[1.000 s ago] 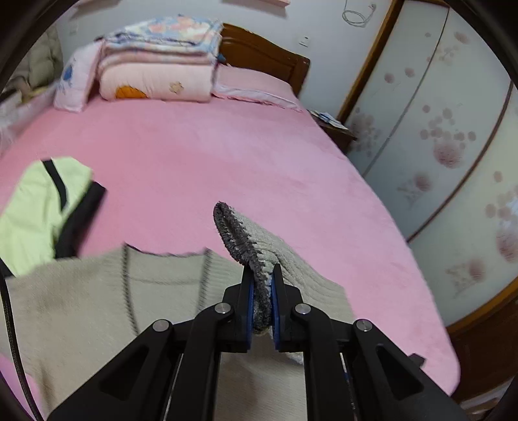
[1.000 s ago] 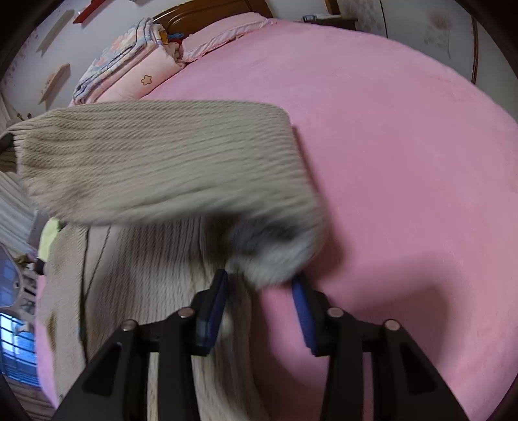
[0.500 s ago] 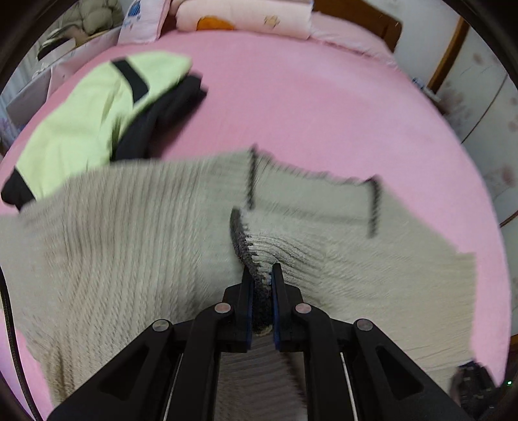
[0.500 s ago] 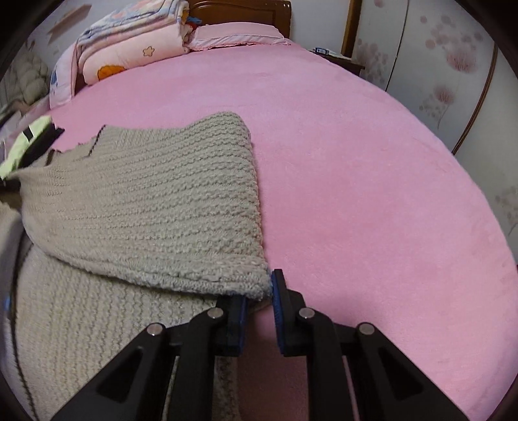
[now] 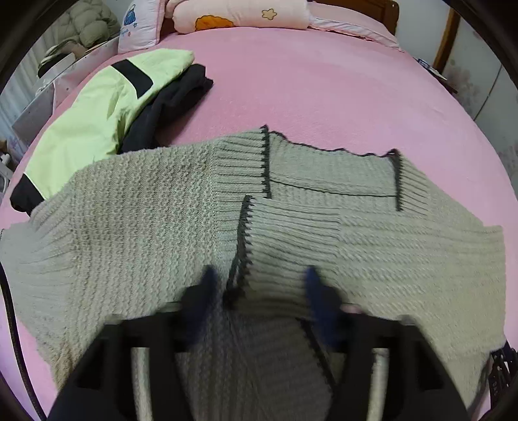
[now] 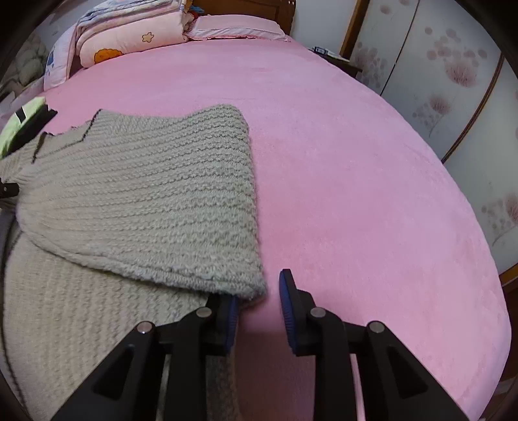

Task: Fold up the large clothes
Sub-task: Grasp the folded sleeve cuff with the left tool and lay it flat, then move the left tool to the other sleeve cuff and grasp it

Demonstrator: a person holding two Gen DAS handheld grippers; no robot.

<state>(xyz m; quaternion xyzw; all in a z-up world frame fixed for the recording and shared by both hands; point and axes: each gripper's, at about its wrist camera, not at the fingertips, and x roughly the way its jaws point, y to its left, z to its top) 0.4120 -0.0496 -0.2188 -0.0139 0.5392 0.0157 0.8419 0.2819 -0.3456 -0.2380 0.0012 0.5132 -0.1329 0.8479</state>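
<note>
A beige knitted sweater lies spread across a pink bed, close to the near edge. Its sleeve, ribbed at the cuff and edged with a dark zigzag trim, is folded across the body of the garment.

Seen from the left wrist, the left gripper points steeply down over that cuff. Its blue-padded fingers are blurred, and its jaws are opening, already wide apart. The cuff lies between them, with neither pad pressing on it.

Seen from the right wrist, the right gripper is at the sweater's right side, where a folded part lies on top of the body. Its jaws are opening, with a narrow gap. The corner of that fold sits just at the left pad, the right pad stands clear over bare pink bedcover, and nothing is pinched.

Beyond the sweater, on the left side of the bed, lies a pale green and black jacket. Folded pink quilts and pillows are stacked at the head of the bed. No containers can be seen.
</note>
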